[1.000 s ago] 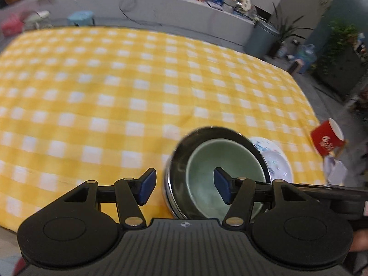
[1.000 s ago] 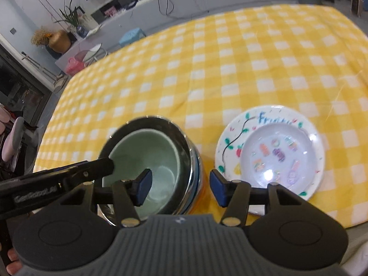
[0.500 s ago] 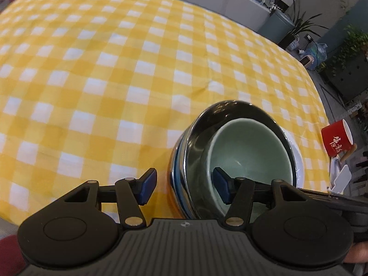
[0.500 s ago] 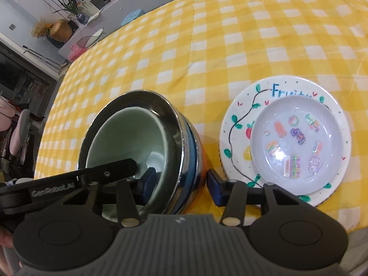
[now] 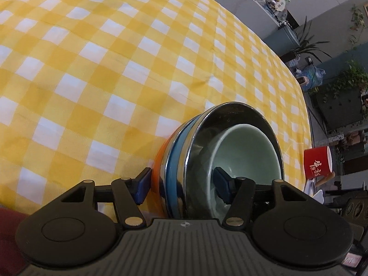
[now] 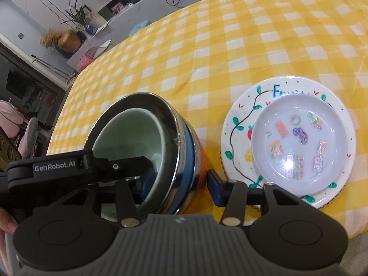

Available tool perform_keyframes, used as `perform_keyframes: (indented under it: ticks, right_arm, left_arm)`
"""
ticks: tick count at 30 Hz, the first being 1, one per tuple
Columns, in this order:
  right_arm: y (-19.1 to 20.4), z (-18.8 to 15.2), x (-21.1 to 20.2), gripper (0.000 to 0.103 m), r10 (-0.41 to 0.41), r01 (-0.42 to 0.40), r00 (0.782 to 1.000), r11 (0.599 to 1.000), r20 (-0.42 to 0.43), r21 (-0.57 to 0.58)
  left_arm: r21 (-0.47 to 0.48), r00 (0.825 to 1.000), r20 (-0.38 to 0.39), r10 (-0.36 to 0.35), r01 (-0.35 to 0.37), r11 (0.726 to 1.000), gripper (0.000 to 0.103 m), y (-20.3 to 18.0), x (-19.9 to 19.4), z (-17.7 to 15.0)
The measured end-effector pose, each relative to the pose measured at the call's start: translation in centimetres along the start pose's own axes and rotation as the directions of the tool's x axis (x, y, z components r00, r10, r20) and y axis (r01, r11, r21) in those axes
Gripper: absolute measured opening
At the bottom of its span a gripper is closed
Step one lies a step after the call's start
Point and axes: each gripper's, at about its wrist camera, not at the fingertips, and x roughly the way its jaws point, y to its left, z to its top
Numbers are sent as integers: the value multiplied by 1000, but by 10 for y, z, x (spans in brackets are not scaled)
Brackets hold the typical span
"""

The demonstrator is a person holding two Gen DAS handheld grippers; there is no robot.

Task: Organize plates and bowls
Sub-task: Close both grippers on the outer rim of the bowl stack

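Note:
A nested bowl stack stands on the yellow checked tablecloth (image 5: pixel 92 69): an orange bowl (image 5: pixel 158 168) at the bottom, then a blue one (image 5: pixel 176 161), a steel one (image 5: pixel 230 115) and a pale green bowl (image 5: pixel 248 156) inside. My left gripper (image 5: pixel 181 184) straddles the stack's near wall, one pad outside by the orange bowl, the other inside the green bowl, jaws wide. My right gripper (image 6: pixel 179 186) straddles the opposite wall of the stack (image 6: pixel 170 138), pads pressed on it. A small clear plate (image 6: pixel 299 142) lies on a painted plate (image 6: pixel 239 142) to the right.
A red mug (image 5: pixel 316 163) stands beyond the table's right edge, with plants and shelves behind it. The table's near edge runs just below the plates. A person's hand (image 6: pixel 7 223) shows at the lower left. Open cloth stretches behind the stack.
Both grippers have sunk lower over the stack's rim. The left one rolled as it came down. The right gripper's jaws have narrowed onto the stack's wall.

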Motion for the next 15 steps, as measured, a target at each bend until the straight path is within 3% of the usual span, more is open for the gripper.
perform_keyframes:
  ticks: [6,15]
  right_arm:
    - [-4,-1,-2,46,-10,9,1000,999,22,49]
    - [-3,0,-14,46,12,-13,1000,999,24,49]
  left_arm:
    - [-73,1000,15,-24,25,997,59,10,-2,-2]
    - [-28,998,65,26,-24,999,59,-8,-15,-6]
